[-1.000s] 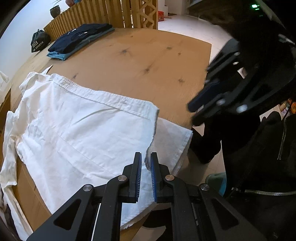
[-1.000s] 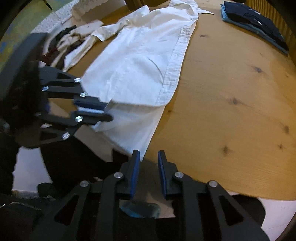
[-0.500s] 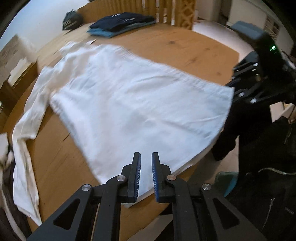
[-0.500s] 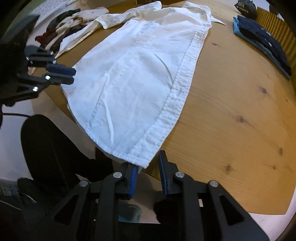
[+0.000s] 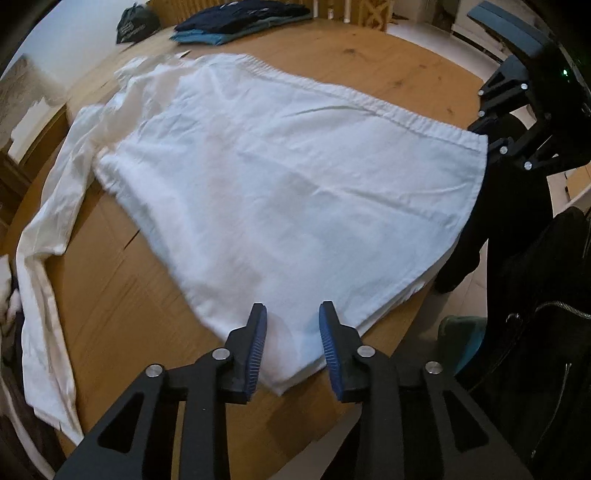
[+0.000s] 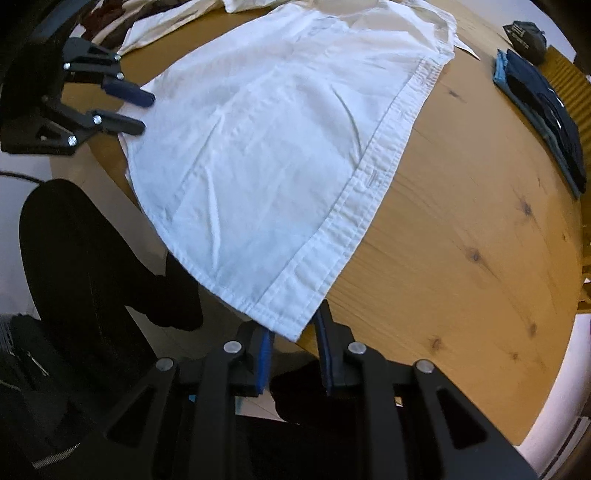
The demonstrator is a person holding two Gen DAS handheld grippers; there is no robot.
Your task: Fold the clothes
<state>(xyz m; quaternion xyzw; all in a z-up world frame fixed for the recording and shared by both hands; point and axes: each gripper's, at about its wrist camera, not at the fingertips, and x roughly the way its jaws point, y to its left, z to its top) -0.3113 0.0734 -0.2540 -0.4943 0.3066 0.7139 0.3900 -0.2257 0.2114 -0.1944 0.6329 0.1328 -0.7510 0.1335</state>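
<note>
Lying flat on the round wooden table (image 6: 461, 258), the white button-up shirt (image 5: 280, 192) has its hem at the near edge. Left gripper (image 5: 293, 341) jaws are opening — hem corner sits between the blue pads (image 5: 258, 347), no pad pressing it. Right gripper (image 6: 293, 349) jaws sit narrowly apart, the placket-side hem corner just ahead of the gap; can't tell whether it's pinched. Well beyond both jaws — a folded stack of dark and blue clothes (image 5: 236, 24) and a dark bag (image 5: 135, 24).
</note>
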